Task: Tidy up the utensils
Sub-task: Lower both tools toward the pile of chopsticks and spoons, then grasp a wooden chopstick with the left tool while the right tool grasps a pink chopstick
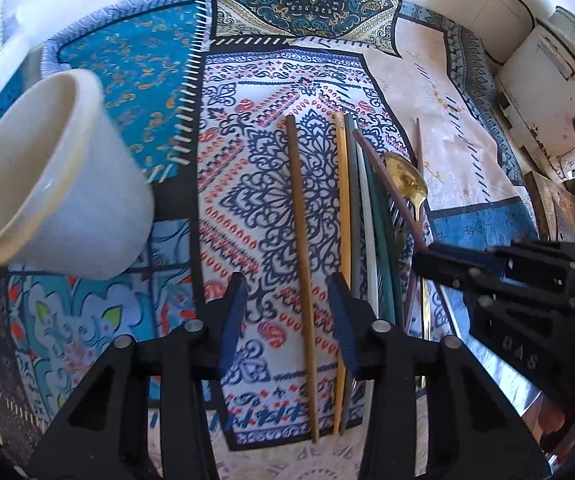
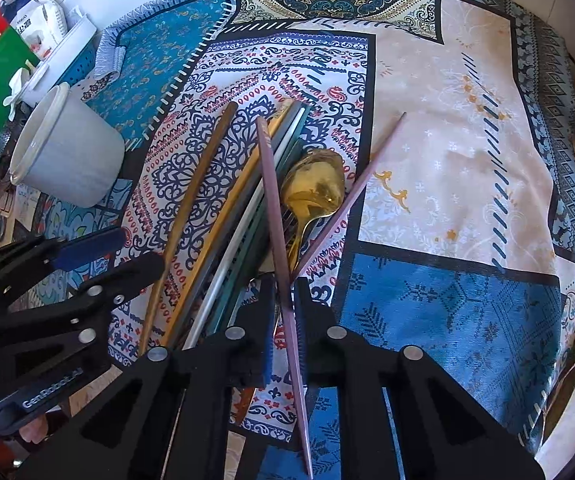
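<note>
Presently: right gripper (image 2: 284, 300) clenched on mauve chopstick (image 2: 274, 216); left gripper (image 1: 285, 304) released, straddling brown chopstick (image 1: 301, 240); white cup (image 1: 59, 184) left of both; gold spoon (image 2: 314, 188) ahead of right.

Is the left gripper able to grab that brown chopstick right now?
Probably yes: the left gripper is open with the brown chopstick lying between its fingers, apart from the other sticks, nothing covering it.
</note>
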Motion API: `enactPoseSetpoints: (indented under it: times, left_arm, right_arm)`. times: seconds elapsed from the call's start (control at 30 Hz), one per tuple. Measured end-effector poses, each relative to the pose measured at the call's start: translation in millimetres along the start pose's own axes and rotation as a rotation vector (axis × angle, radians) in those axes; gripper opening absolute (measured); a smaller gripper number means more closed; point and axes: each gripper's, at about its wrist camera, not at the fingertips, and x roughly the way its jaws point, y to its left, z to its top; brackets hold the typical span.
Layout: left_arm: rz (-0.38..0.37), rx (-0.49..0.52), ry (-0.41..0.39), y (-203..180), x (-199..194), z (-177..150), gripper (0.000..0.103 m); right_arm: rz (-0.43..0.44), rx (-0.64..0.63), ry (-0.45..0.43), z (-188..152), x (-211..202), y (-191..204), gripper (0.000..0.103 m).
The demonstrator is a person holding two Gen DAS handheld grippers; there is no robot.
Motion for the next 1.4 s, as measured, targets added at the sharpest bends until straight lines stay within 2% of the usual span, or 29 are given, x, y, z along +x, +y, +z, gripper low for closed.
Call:
enactPoseSetpoints:
  times: [0.1, 0.33, 0.47, 0.6, 0.7, 0.77, 0.83, 0.9, 1.2, 1.3, 1.4]
  left_arm:
    - [-0.004, -0.008, 0.020, -1, 8, 7, 0.029]
    - [0.033, -0.007, 0.015, -4, 17, 19, 0.025]
    - [0.057, 0.011, 0.017, -10, 20, 26, 0.020]
    - [0.043, 0.018, 0.039, -9, 25, 36, 0.006]
    - [0.012, 0.010, 0.066, -4, 27, 43, 0.005]
    - [-0.005, 0.008, 0.081, -1, 28, 44, 0.005]
    - [-0.016, 0.015, 0.095, 0, 27, 42, 0.005]
    - [-0.020, 0.029, 0.103, -3, 25, 35, 0.005]
    - [-0.046, 0.065, 0.159, -5, 19, 7, 0.005]
    - [-0.050, 0.079, 0.179, -7, 18, 2, 0.005]
    - [-0.035, 0.114, 0.195, -11, 19, 2, 0.005]
  right_arm:
    - [0.016, 0.014, 0.001, 0, -1, -1, 0.006]
    - [0.033, 0.041, -0.019, -3, -14, -7, 0.005]
    - [0.035, 0.049, -0.041, -3, -23, -9, 0.004]
    - [0.024, 0.037, -0.046, -3, -24, -8, 0.005]
    - [0.022, 0.020, -0.034, -4, -26, -7, 0.005]
    - [0.033, 0.009, -0.019, -5, -26, -7, 0.010]
    - [0.032, -0.003, -0.019, -5, -25, -4, 0.027]
    - [0.029, -0.011, -0.019, -3, -23, -2, 0.028]
    - [-0.015, -0.075, 0.042, 12, 0, 10, 0.028]
    - [-0.015, -0.082, 0.076, 14, 10, 11, 0.014]
    - [-0.006, -0.070, 0.065, 15, 9, 10, 0.011]
